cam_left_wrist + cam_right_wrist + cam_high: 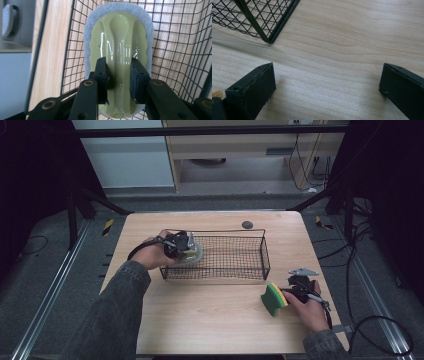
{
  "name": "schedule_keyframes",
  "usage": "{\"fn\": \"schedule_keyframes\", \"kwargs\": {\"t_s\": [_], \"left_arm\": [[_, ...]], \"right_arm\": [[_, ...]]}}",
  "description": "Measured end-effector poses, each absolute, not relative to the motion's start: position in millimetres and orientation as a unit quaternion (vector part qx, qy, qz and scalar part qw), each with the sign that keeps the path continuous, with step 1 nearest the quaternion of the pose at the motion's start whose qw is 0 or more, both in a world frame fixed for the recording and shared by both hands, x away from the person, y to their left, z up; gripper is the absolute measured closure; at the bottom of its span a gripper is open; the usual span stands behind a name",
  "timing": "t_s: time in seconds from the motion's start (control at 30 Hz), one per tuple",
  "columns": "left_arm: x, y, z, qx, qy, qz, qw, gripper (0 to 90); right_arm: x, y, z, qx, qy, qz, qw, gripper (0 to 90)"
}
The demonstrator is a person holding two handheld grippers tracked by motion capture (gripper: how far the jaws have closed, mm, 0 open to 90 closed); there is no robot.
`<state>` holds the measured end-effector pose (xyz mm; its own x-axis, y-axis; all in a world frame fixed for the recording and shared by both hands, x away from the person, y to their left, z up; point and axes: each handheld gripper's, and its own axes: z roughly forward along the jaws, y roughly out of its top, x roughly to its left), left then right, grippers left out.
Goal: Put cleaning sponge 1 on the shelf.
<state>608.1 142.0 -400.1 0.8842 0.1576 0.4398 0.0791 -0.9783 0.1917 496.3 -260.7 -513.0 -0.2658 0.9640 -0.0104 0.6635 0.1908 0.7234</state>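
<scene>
Here the left tool (119, 80) clamps the scrubber (118, 40) just inside the basket (175, 37) wall.

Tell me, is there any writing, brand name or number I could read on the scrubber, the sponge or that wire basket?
None can be read.
Scrubber: plain olive handle and grey pad, no print.
Sponge: green and yellow, no label.
Wire basket: bare black mesh.
Table: plain wood grain.

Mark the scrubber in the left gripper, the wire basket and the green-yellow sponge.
scrubber (120, 50), left gripper view, glossy olive handle ridge.
wire basket (265, 252), high view, right end wall.
green-yellow sponge (272, 300), high view, green face.
</scene>
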Motion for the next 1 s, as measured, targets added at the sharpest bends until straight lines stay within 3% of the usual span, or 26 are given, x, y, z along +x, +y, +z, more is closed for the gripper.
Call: {"fn": "schedule_keyframes", "kwargs": {"t_s": [1.0], "left_arm": [[620.9,137.9,-420.2,0.976,0.075,0.192,0.068,69.9]], "right_arm": [[496.4,-260.8,-513.0,0.554,0.734,0.31,0.242,0.8]]}}
